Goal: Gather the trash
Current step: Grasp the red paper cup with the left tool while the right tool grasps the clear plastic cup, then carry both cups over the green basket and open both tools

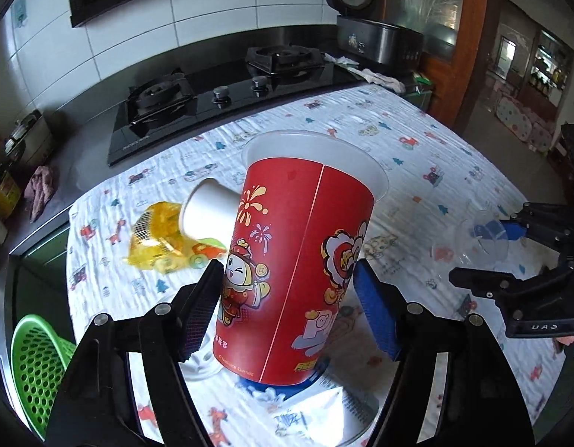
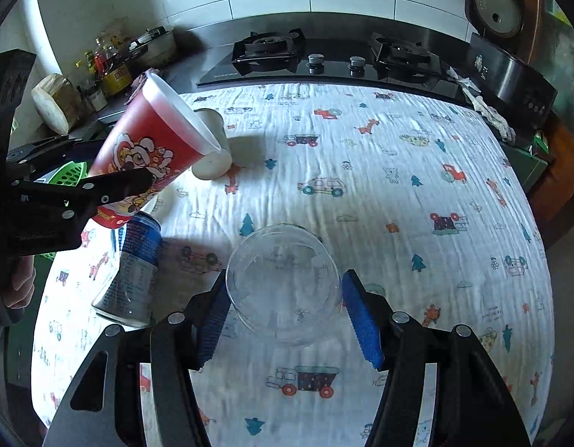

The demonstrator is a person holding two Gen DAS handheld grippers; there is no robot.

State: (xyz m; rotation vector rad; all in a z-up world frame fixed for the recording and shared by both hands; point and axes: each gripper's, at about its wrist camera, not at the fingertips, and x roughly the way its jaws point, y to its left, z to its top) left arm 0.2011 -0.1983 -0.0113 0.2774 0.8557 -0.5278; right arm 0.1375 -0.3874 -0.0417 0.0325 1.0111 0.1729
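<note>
1. The left tool point(image 1: 287, 294) is clamped on a red paper cup point(image 1: 298, 260), one pad on each side of the lower half. The cup is tilted and lifted clear of the tabletop point(image 1: 454, 156), its white inside facing away.
2. The right tool point(image 2: 283, 311) has its pads on either side of a clear plastic cup point(image 2: 283, 283). The left pad looks to touch the wall; I cannot tell whether the right one does, so whether it is truly gripped is unclear.
3. Trash not yet picked up lies on the patterned cloth: a small white cup point(image 2: 214, 149) on its side, a yellow wrapper point(image 1: 160, 242) and a blue drink can point(image 2: 132, 272) lying near the left tool.
4. A green perforated basket point(image 1: 37, 368) stands off the tabletop's left edge, probably where the trash goes.
5. Handling, as a judgement: the red cup is light and thin-walled, so it will dent under a hard squeeze. It is best held low, near the stiffer base, as it is now.
6. The clear cup is likely lighter, slippery and easily cracked. A gentle grip across its middle seems safest.
7. The can should be firmer and is best taken across its round body.
</note>
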